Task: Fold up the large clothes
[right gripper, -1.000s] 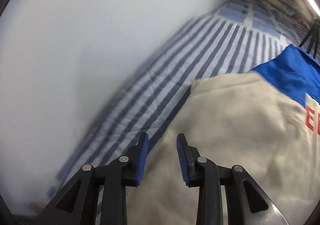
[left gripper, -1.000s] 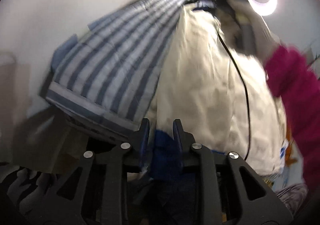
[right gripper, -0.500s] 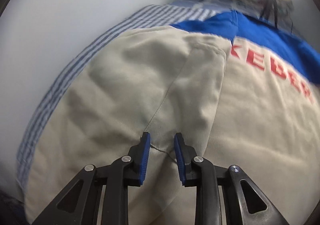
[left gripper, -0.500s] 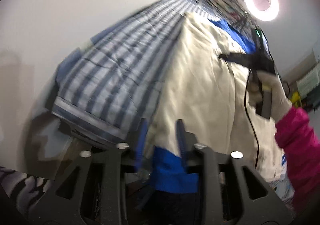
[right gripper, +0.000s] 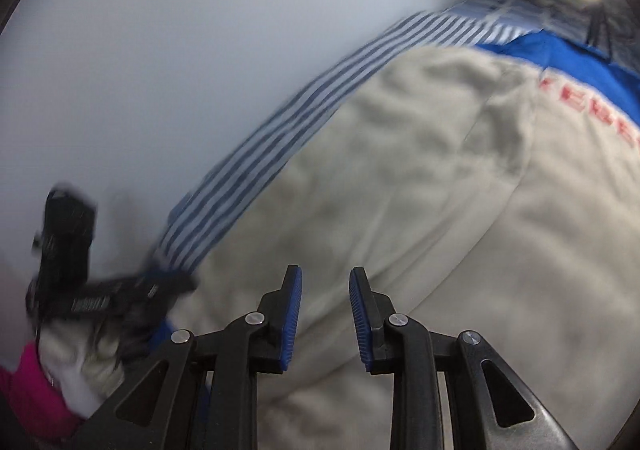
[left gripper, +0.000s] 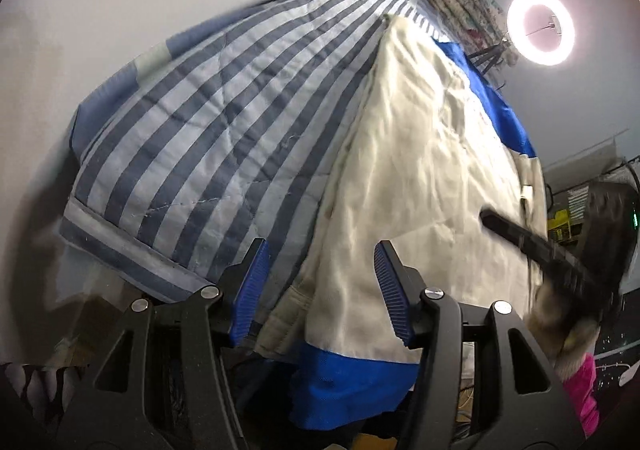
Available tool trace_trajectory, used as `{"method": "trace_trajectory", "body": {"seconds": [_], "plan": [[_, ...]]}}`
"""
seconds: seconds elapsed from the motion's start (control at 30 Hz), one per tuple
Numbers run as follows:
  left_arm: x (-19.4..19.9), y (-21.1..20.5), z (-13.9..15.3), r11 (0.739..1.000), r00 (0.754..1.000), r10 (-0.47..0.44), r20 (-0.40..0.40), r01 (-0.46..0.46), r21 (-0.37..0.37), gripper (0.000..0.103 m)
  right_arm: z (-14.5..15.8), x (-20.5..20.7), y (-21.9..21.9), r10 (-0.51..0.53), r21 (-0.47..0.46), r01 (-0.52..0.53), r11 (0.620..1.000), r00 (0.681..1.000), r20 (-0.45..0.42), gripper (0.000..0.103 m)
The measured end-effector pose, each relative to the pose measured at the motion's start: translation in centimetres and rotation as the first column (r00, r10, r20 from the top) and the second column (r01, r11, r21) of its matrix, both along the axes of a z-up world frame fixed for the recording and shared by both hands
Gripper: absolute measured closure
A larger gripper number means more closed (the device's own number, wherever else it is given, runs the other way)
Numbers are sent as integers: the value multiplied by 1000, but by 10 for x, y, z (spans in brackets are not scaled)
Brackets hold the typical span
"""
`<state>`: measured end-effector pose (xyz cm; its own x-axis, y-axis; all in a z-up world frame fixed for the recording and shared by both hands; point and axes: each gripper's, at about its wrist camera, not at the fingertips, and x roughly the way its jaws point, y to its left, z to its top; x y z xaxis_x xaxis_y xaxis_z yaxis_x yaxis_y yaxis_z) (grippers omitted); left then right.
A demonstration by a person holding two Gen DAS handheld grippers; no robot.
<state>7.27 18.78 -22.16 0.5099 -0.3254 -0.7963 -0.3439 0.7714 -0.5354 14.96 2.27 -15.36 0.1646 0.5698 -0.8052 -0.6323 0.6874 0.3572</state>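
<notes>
spanning jacket (left gripper: 420, 177) hem, seemingly loose

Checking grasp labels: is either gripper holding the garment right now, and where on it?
Nothing held. The left gripper has just opened off the blue hem of the cream garment, cloth loose between its jaws. The right gripper stands open above it.

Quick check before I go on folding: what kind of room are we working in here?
Most likely a bedroom at home. The cream and blue garment lies spread over a striped quilt on what seems a bed against a plain wall, and a ring light stands beyond it.
</notes>
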Motion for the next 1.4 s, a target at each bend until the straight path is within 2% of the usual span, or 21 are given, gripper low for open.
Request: {"method": "trace_trajectory", "body": {"seconds": [0.07, 0.13, 0.2, 0.27, 0.33, 0.37, 0.4, 0.5, 0.57, 0.67, 0.73, 0.83, 1.03, 1.13, 1.27, 1.37, 1.4], "plan": [[3, -1, -4, 1000, 1000, -3, -13, 4, 26, 48, -17, -16, 6, -2, -46, 1, 999, 1000, -5, 78], [6, -3, -10, 999, 1000, -9, -27, 10, 34, 48, -42, -15, 8, -29, -81, 25, 996, 998, -58, 78], [6, -6, -11, 998, 1000, -16, -21, 17, 56, 48, -46, -17, 5, -47, -57, 45, 997, 998, -37, 78], [4, -8, -10, 997, 999, -30, -19, 31, 75, 48, -46, -16, 3, -64, -52, 62, 997, 996, -53, 78], [3, -10, -10, 996, 999, -39, -17, 40, 78, 62, -46, -15, 1, -80, -38, 77, 996, 994, -80, 78], [4, -12, -11, 997, 998, -62, -12, 63, 45, 83, -46, -15, 1, -75, -41, 72, 997, 994, -78, 78], [4, -14, -11, 997, 997, -70, -14, 70, 38, 87, -47, -16, 1, -70, -53, 66, 996, 995, -68, 78], [1, -23, -1, 991, 996, -91, 19, 89, 95, 95, -46, -18, 3, -70, -66, 67, 996, 996, -57, 78], [-3, -26, 9, 992, 993, -98, 61, 92, 91, 97, -45, -18, 0, -71, -60, 67, 996, 995, -67, 76], [-7, -32, 21, 990, 988, -117, 103, 107, 94, 98, -47, -11, -6, -84, -14, 83, 996, 988, -127, 71], [-8, -40, 29, 983, 982, -145, 120, 129, 135, 98, -46, -5, -12, -96, 19, 101, 995, 978, -183, 69], [-9, -49, 35, 971, 975, -178, 137, 151, 184, 99, -34, 8, -19, -130, 78, 152, 985, 965, -227, 59], [-7, -59, 42, 957, 966, -208, 155, 169, 234, 99, 8, 40, 9, -140, 136, 165, 977, 974, -177, 43], [-7, -62, 44, 953, 962, -218, 162, 175, 247, 99, 12, 59, 38, -143, 108, 164, 980, 972, -185, 42], [-7, -67, 46, 946, 959, -233, 164, 184, 268, 99, 7, 76, 77, -150, 23, 157, 987, 972, -178, 42], [-6, -69, 46, 941, 956, -242, 163, 190, 280, 99, -4, 81, 110, -138, -118, 120, 986, 978, -158, 43], [-7, -70, 47, 940, 956, -244, 164, 191, 283, 99, -11, 81, 118, -138, -171, 111, 979, 978, -154, 47]]}}
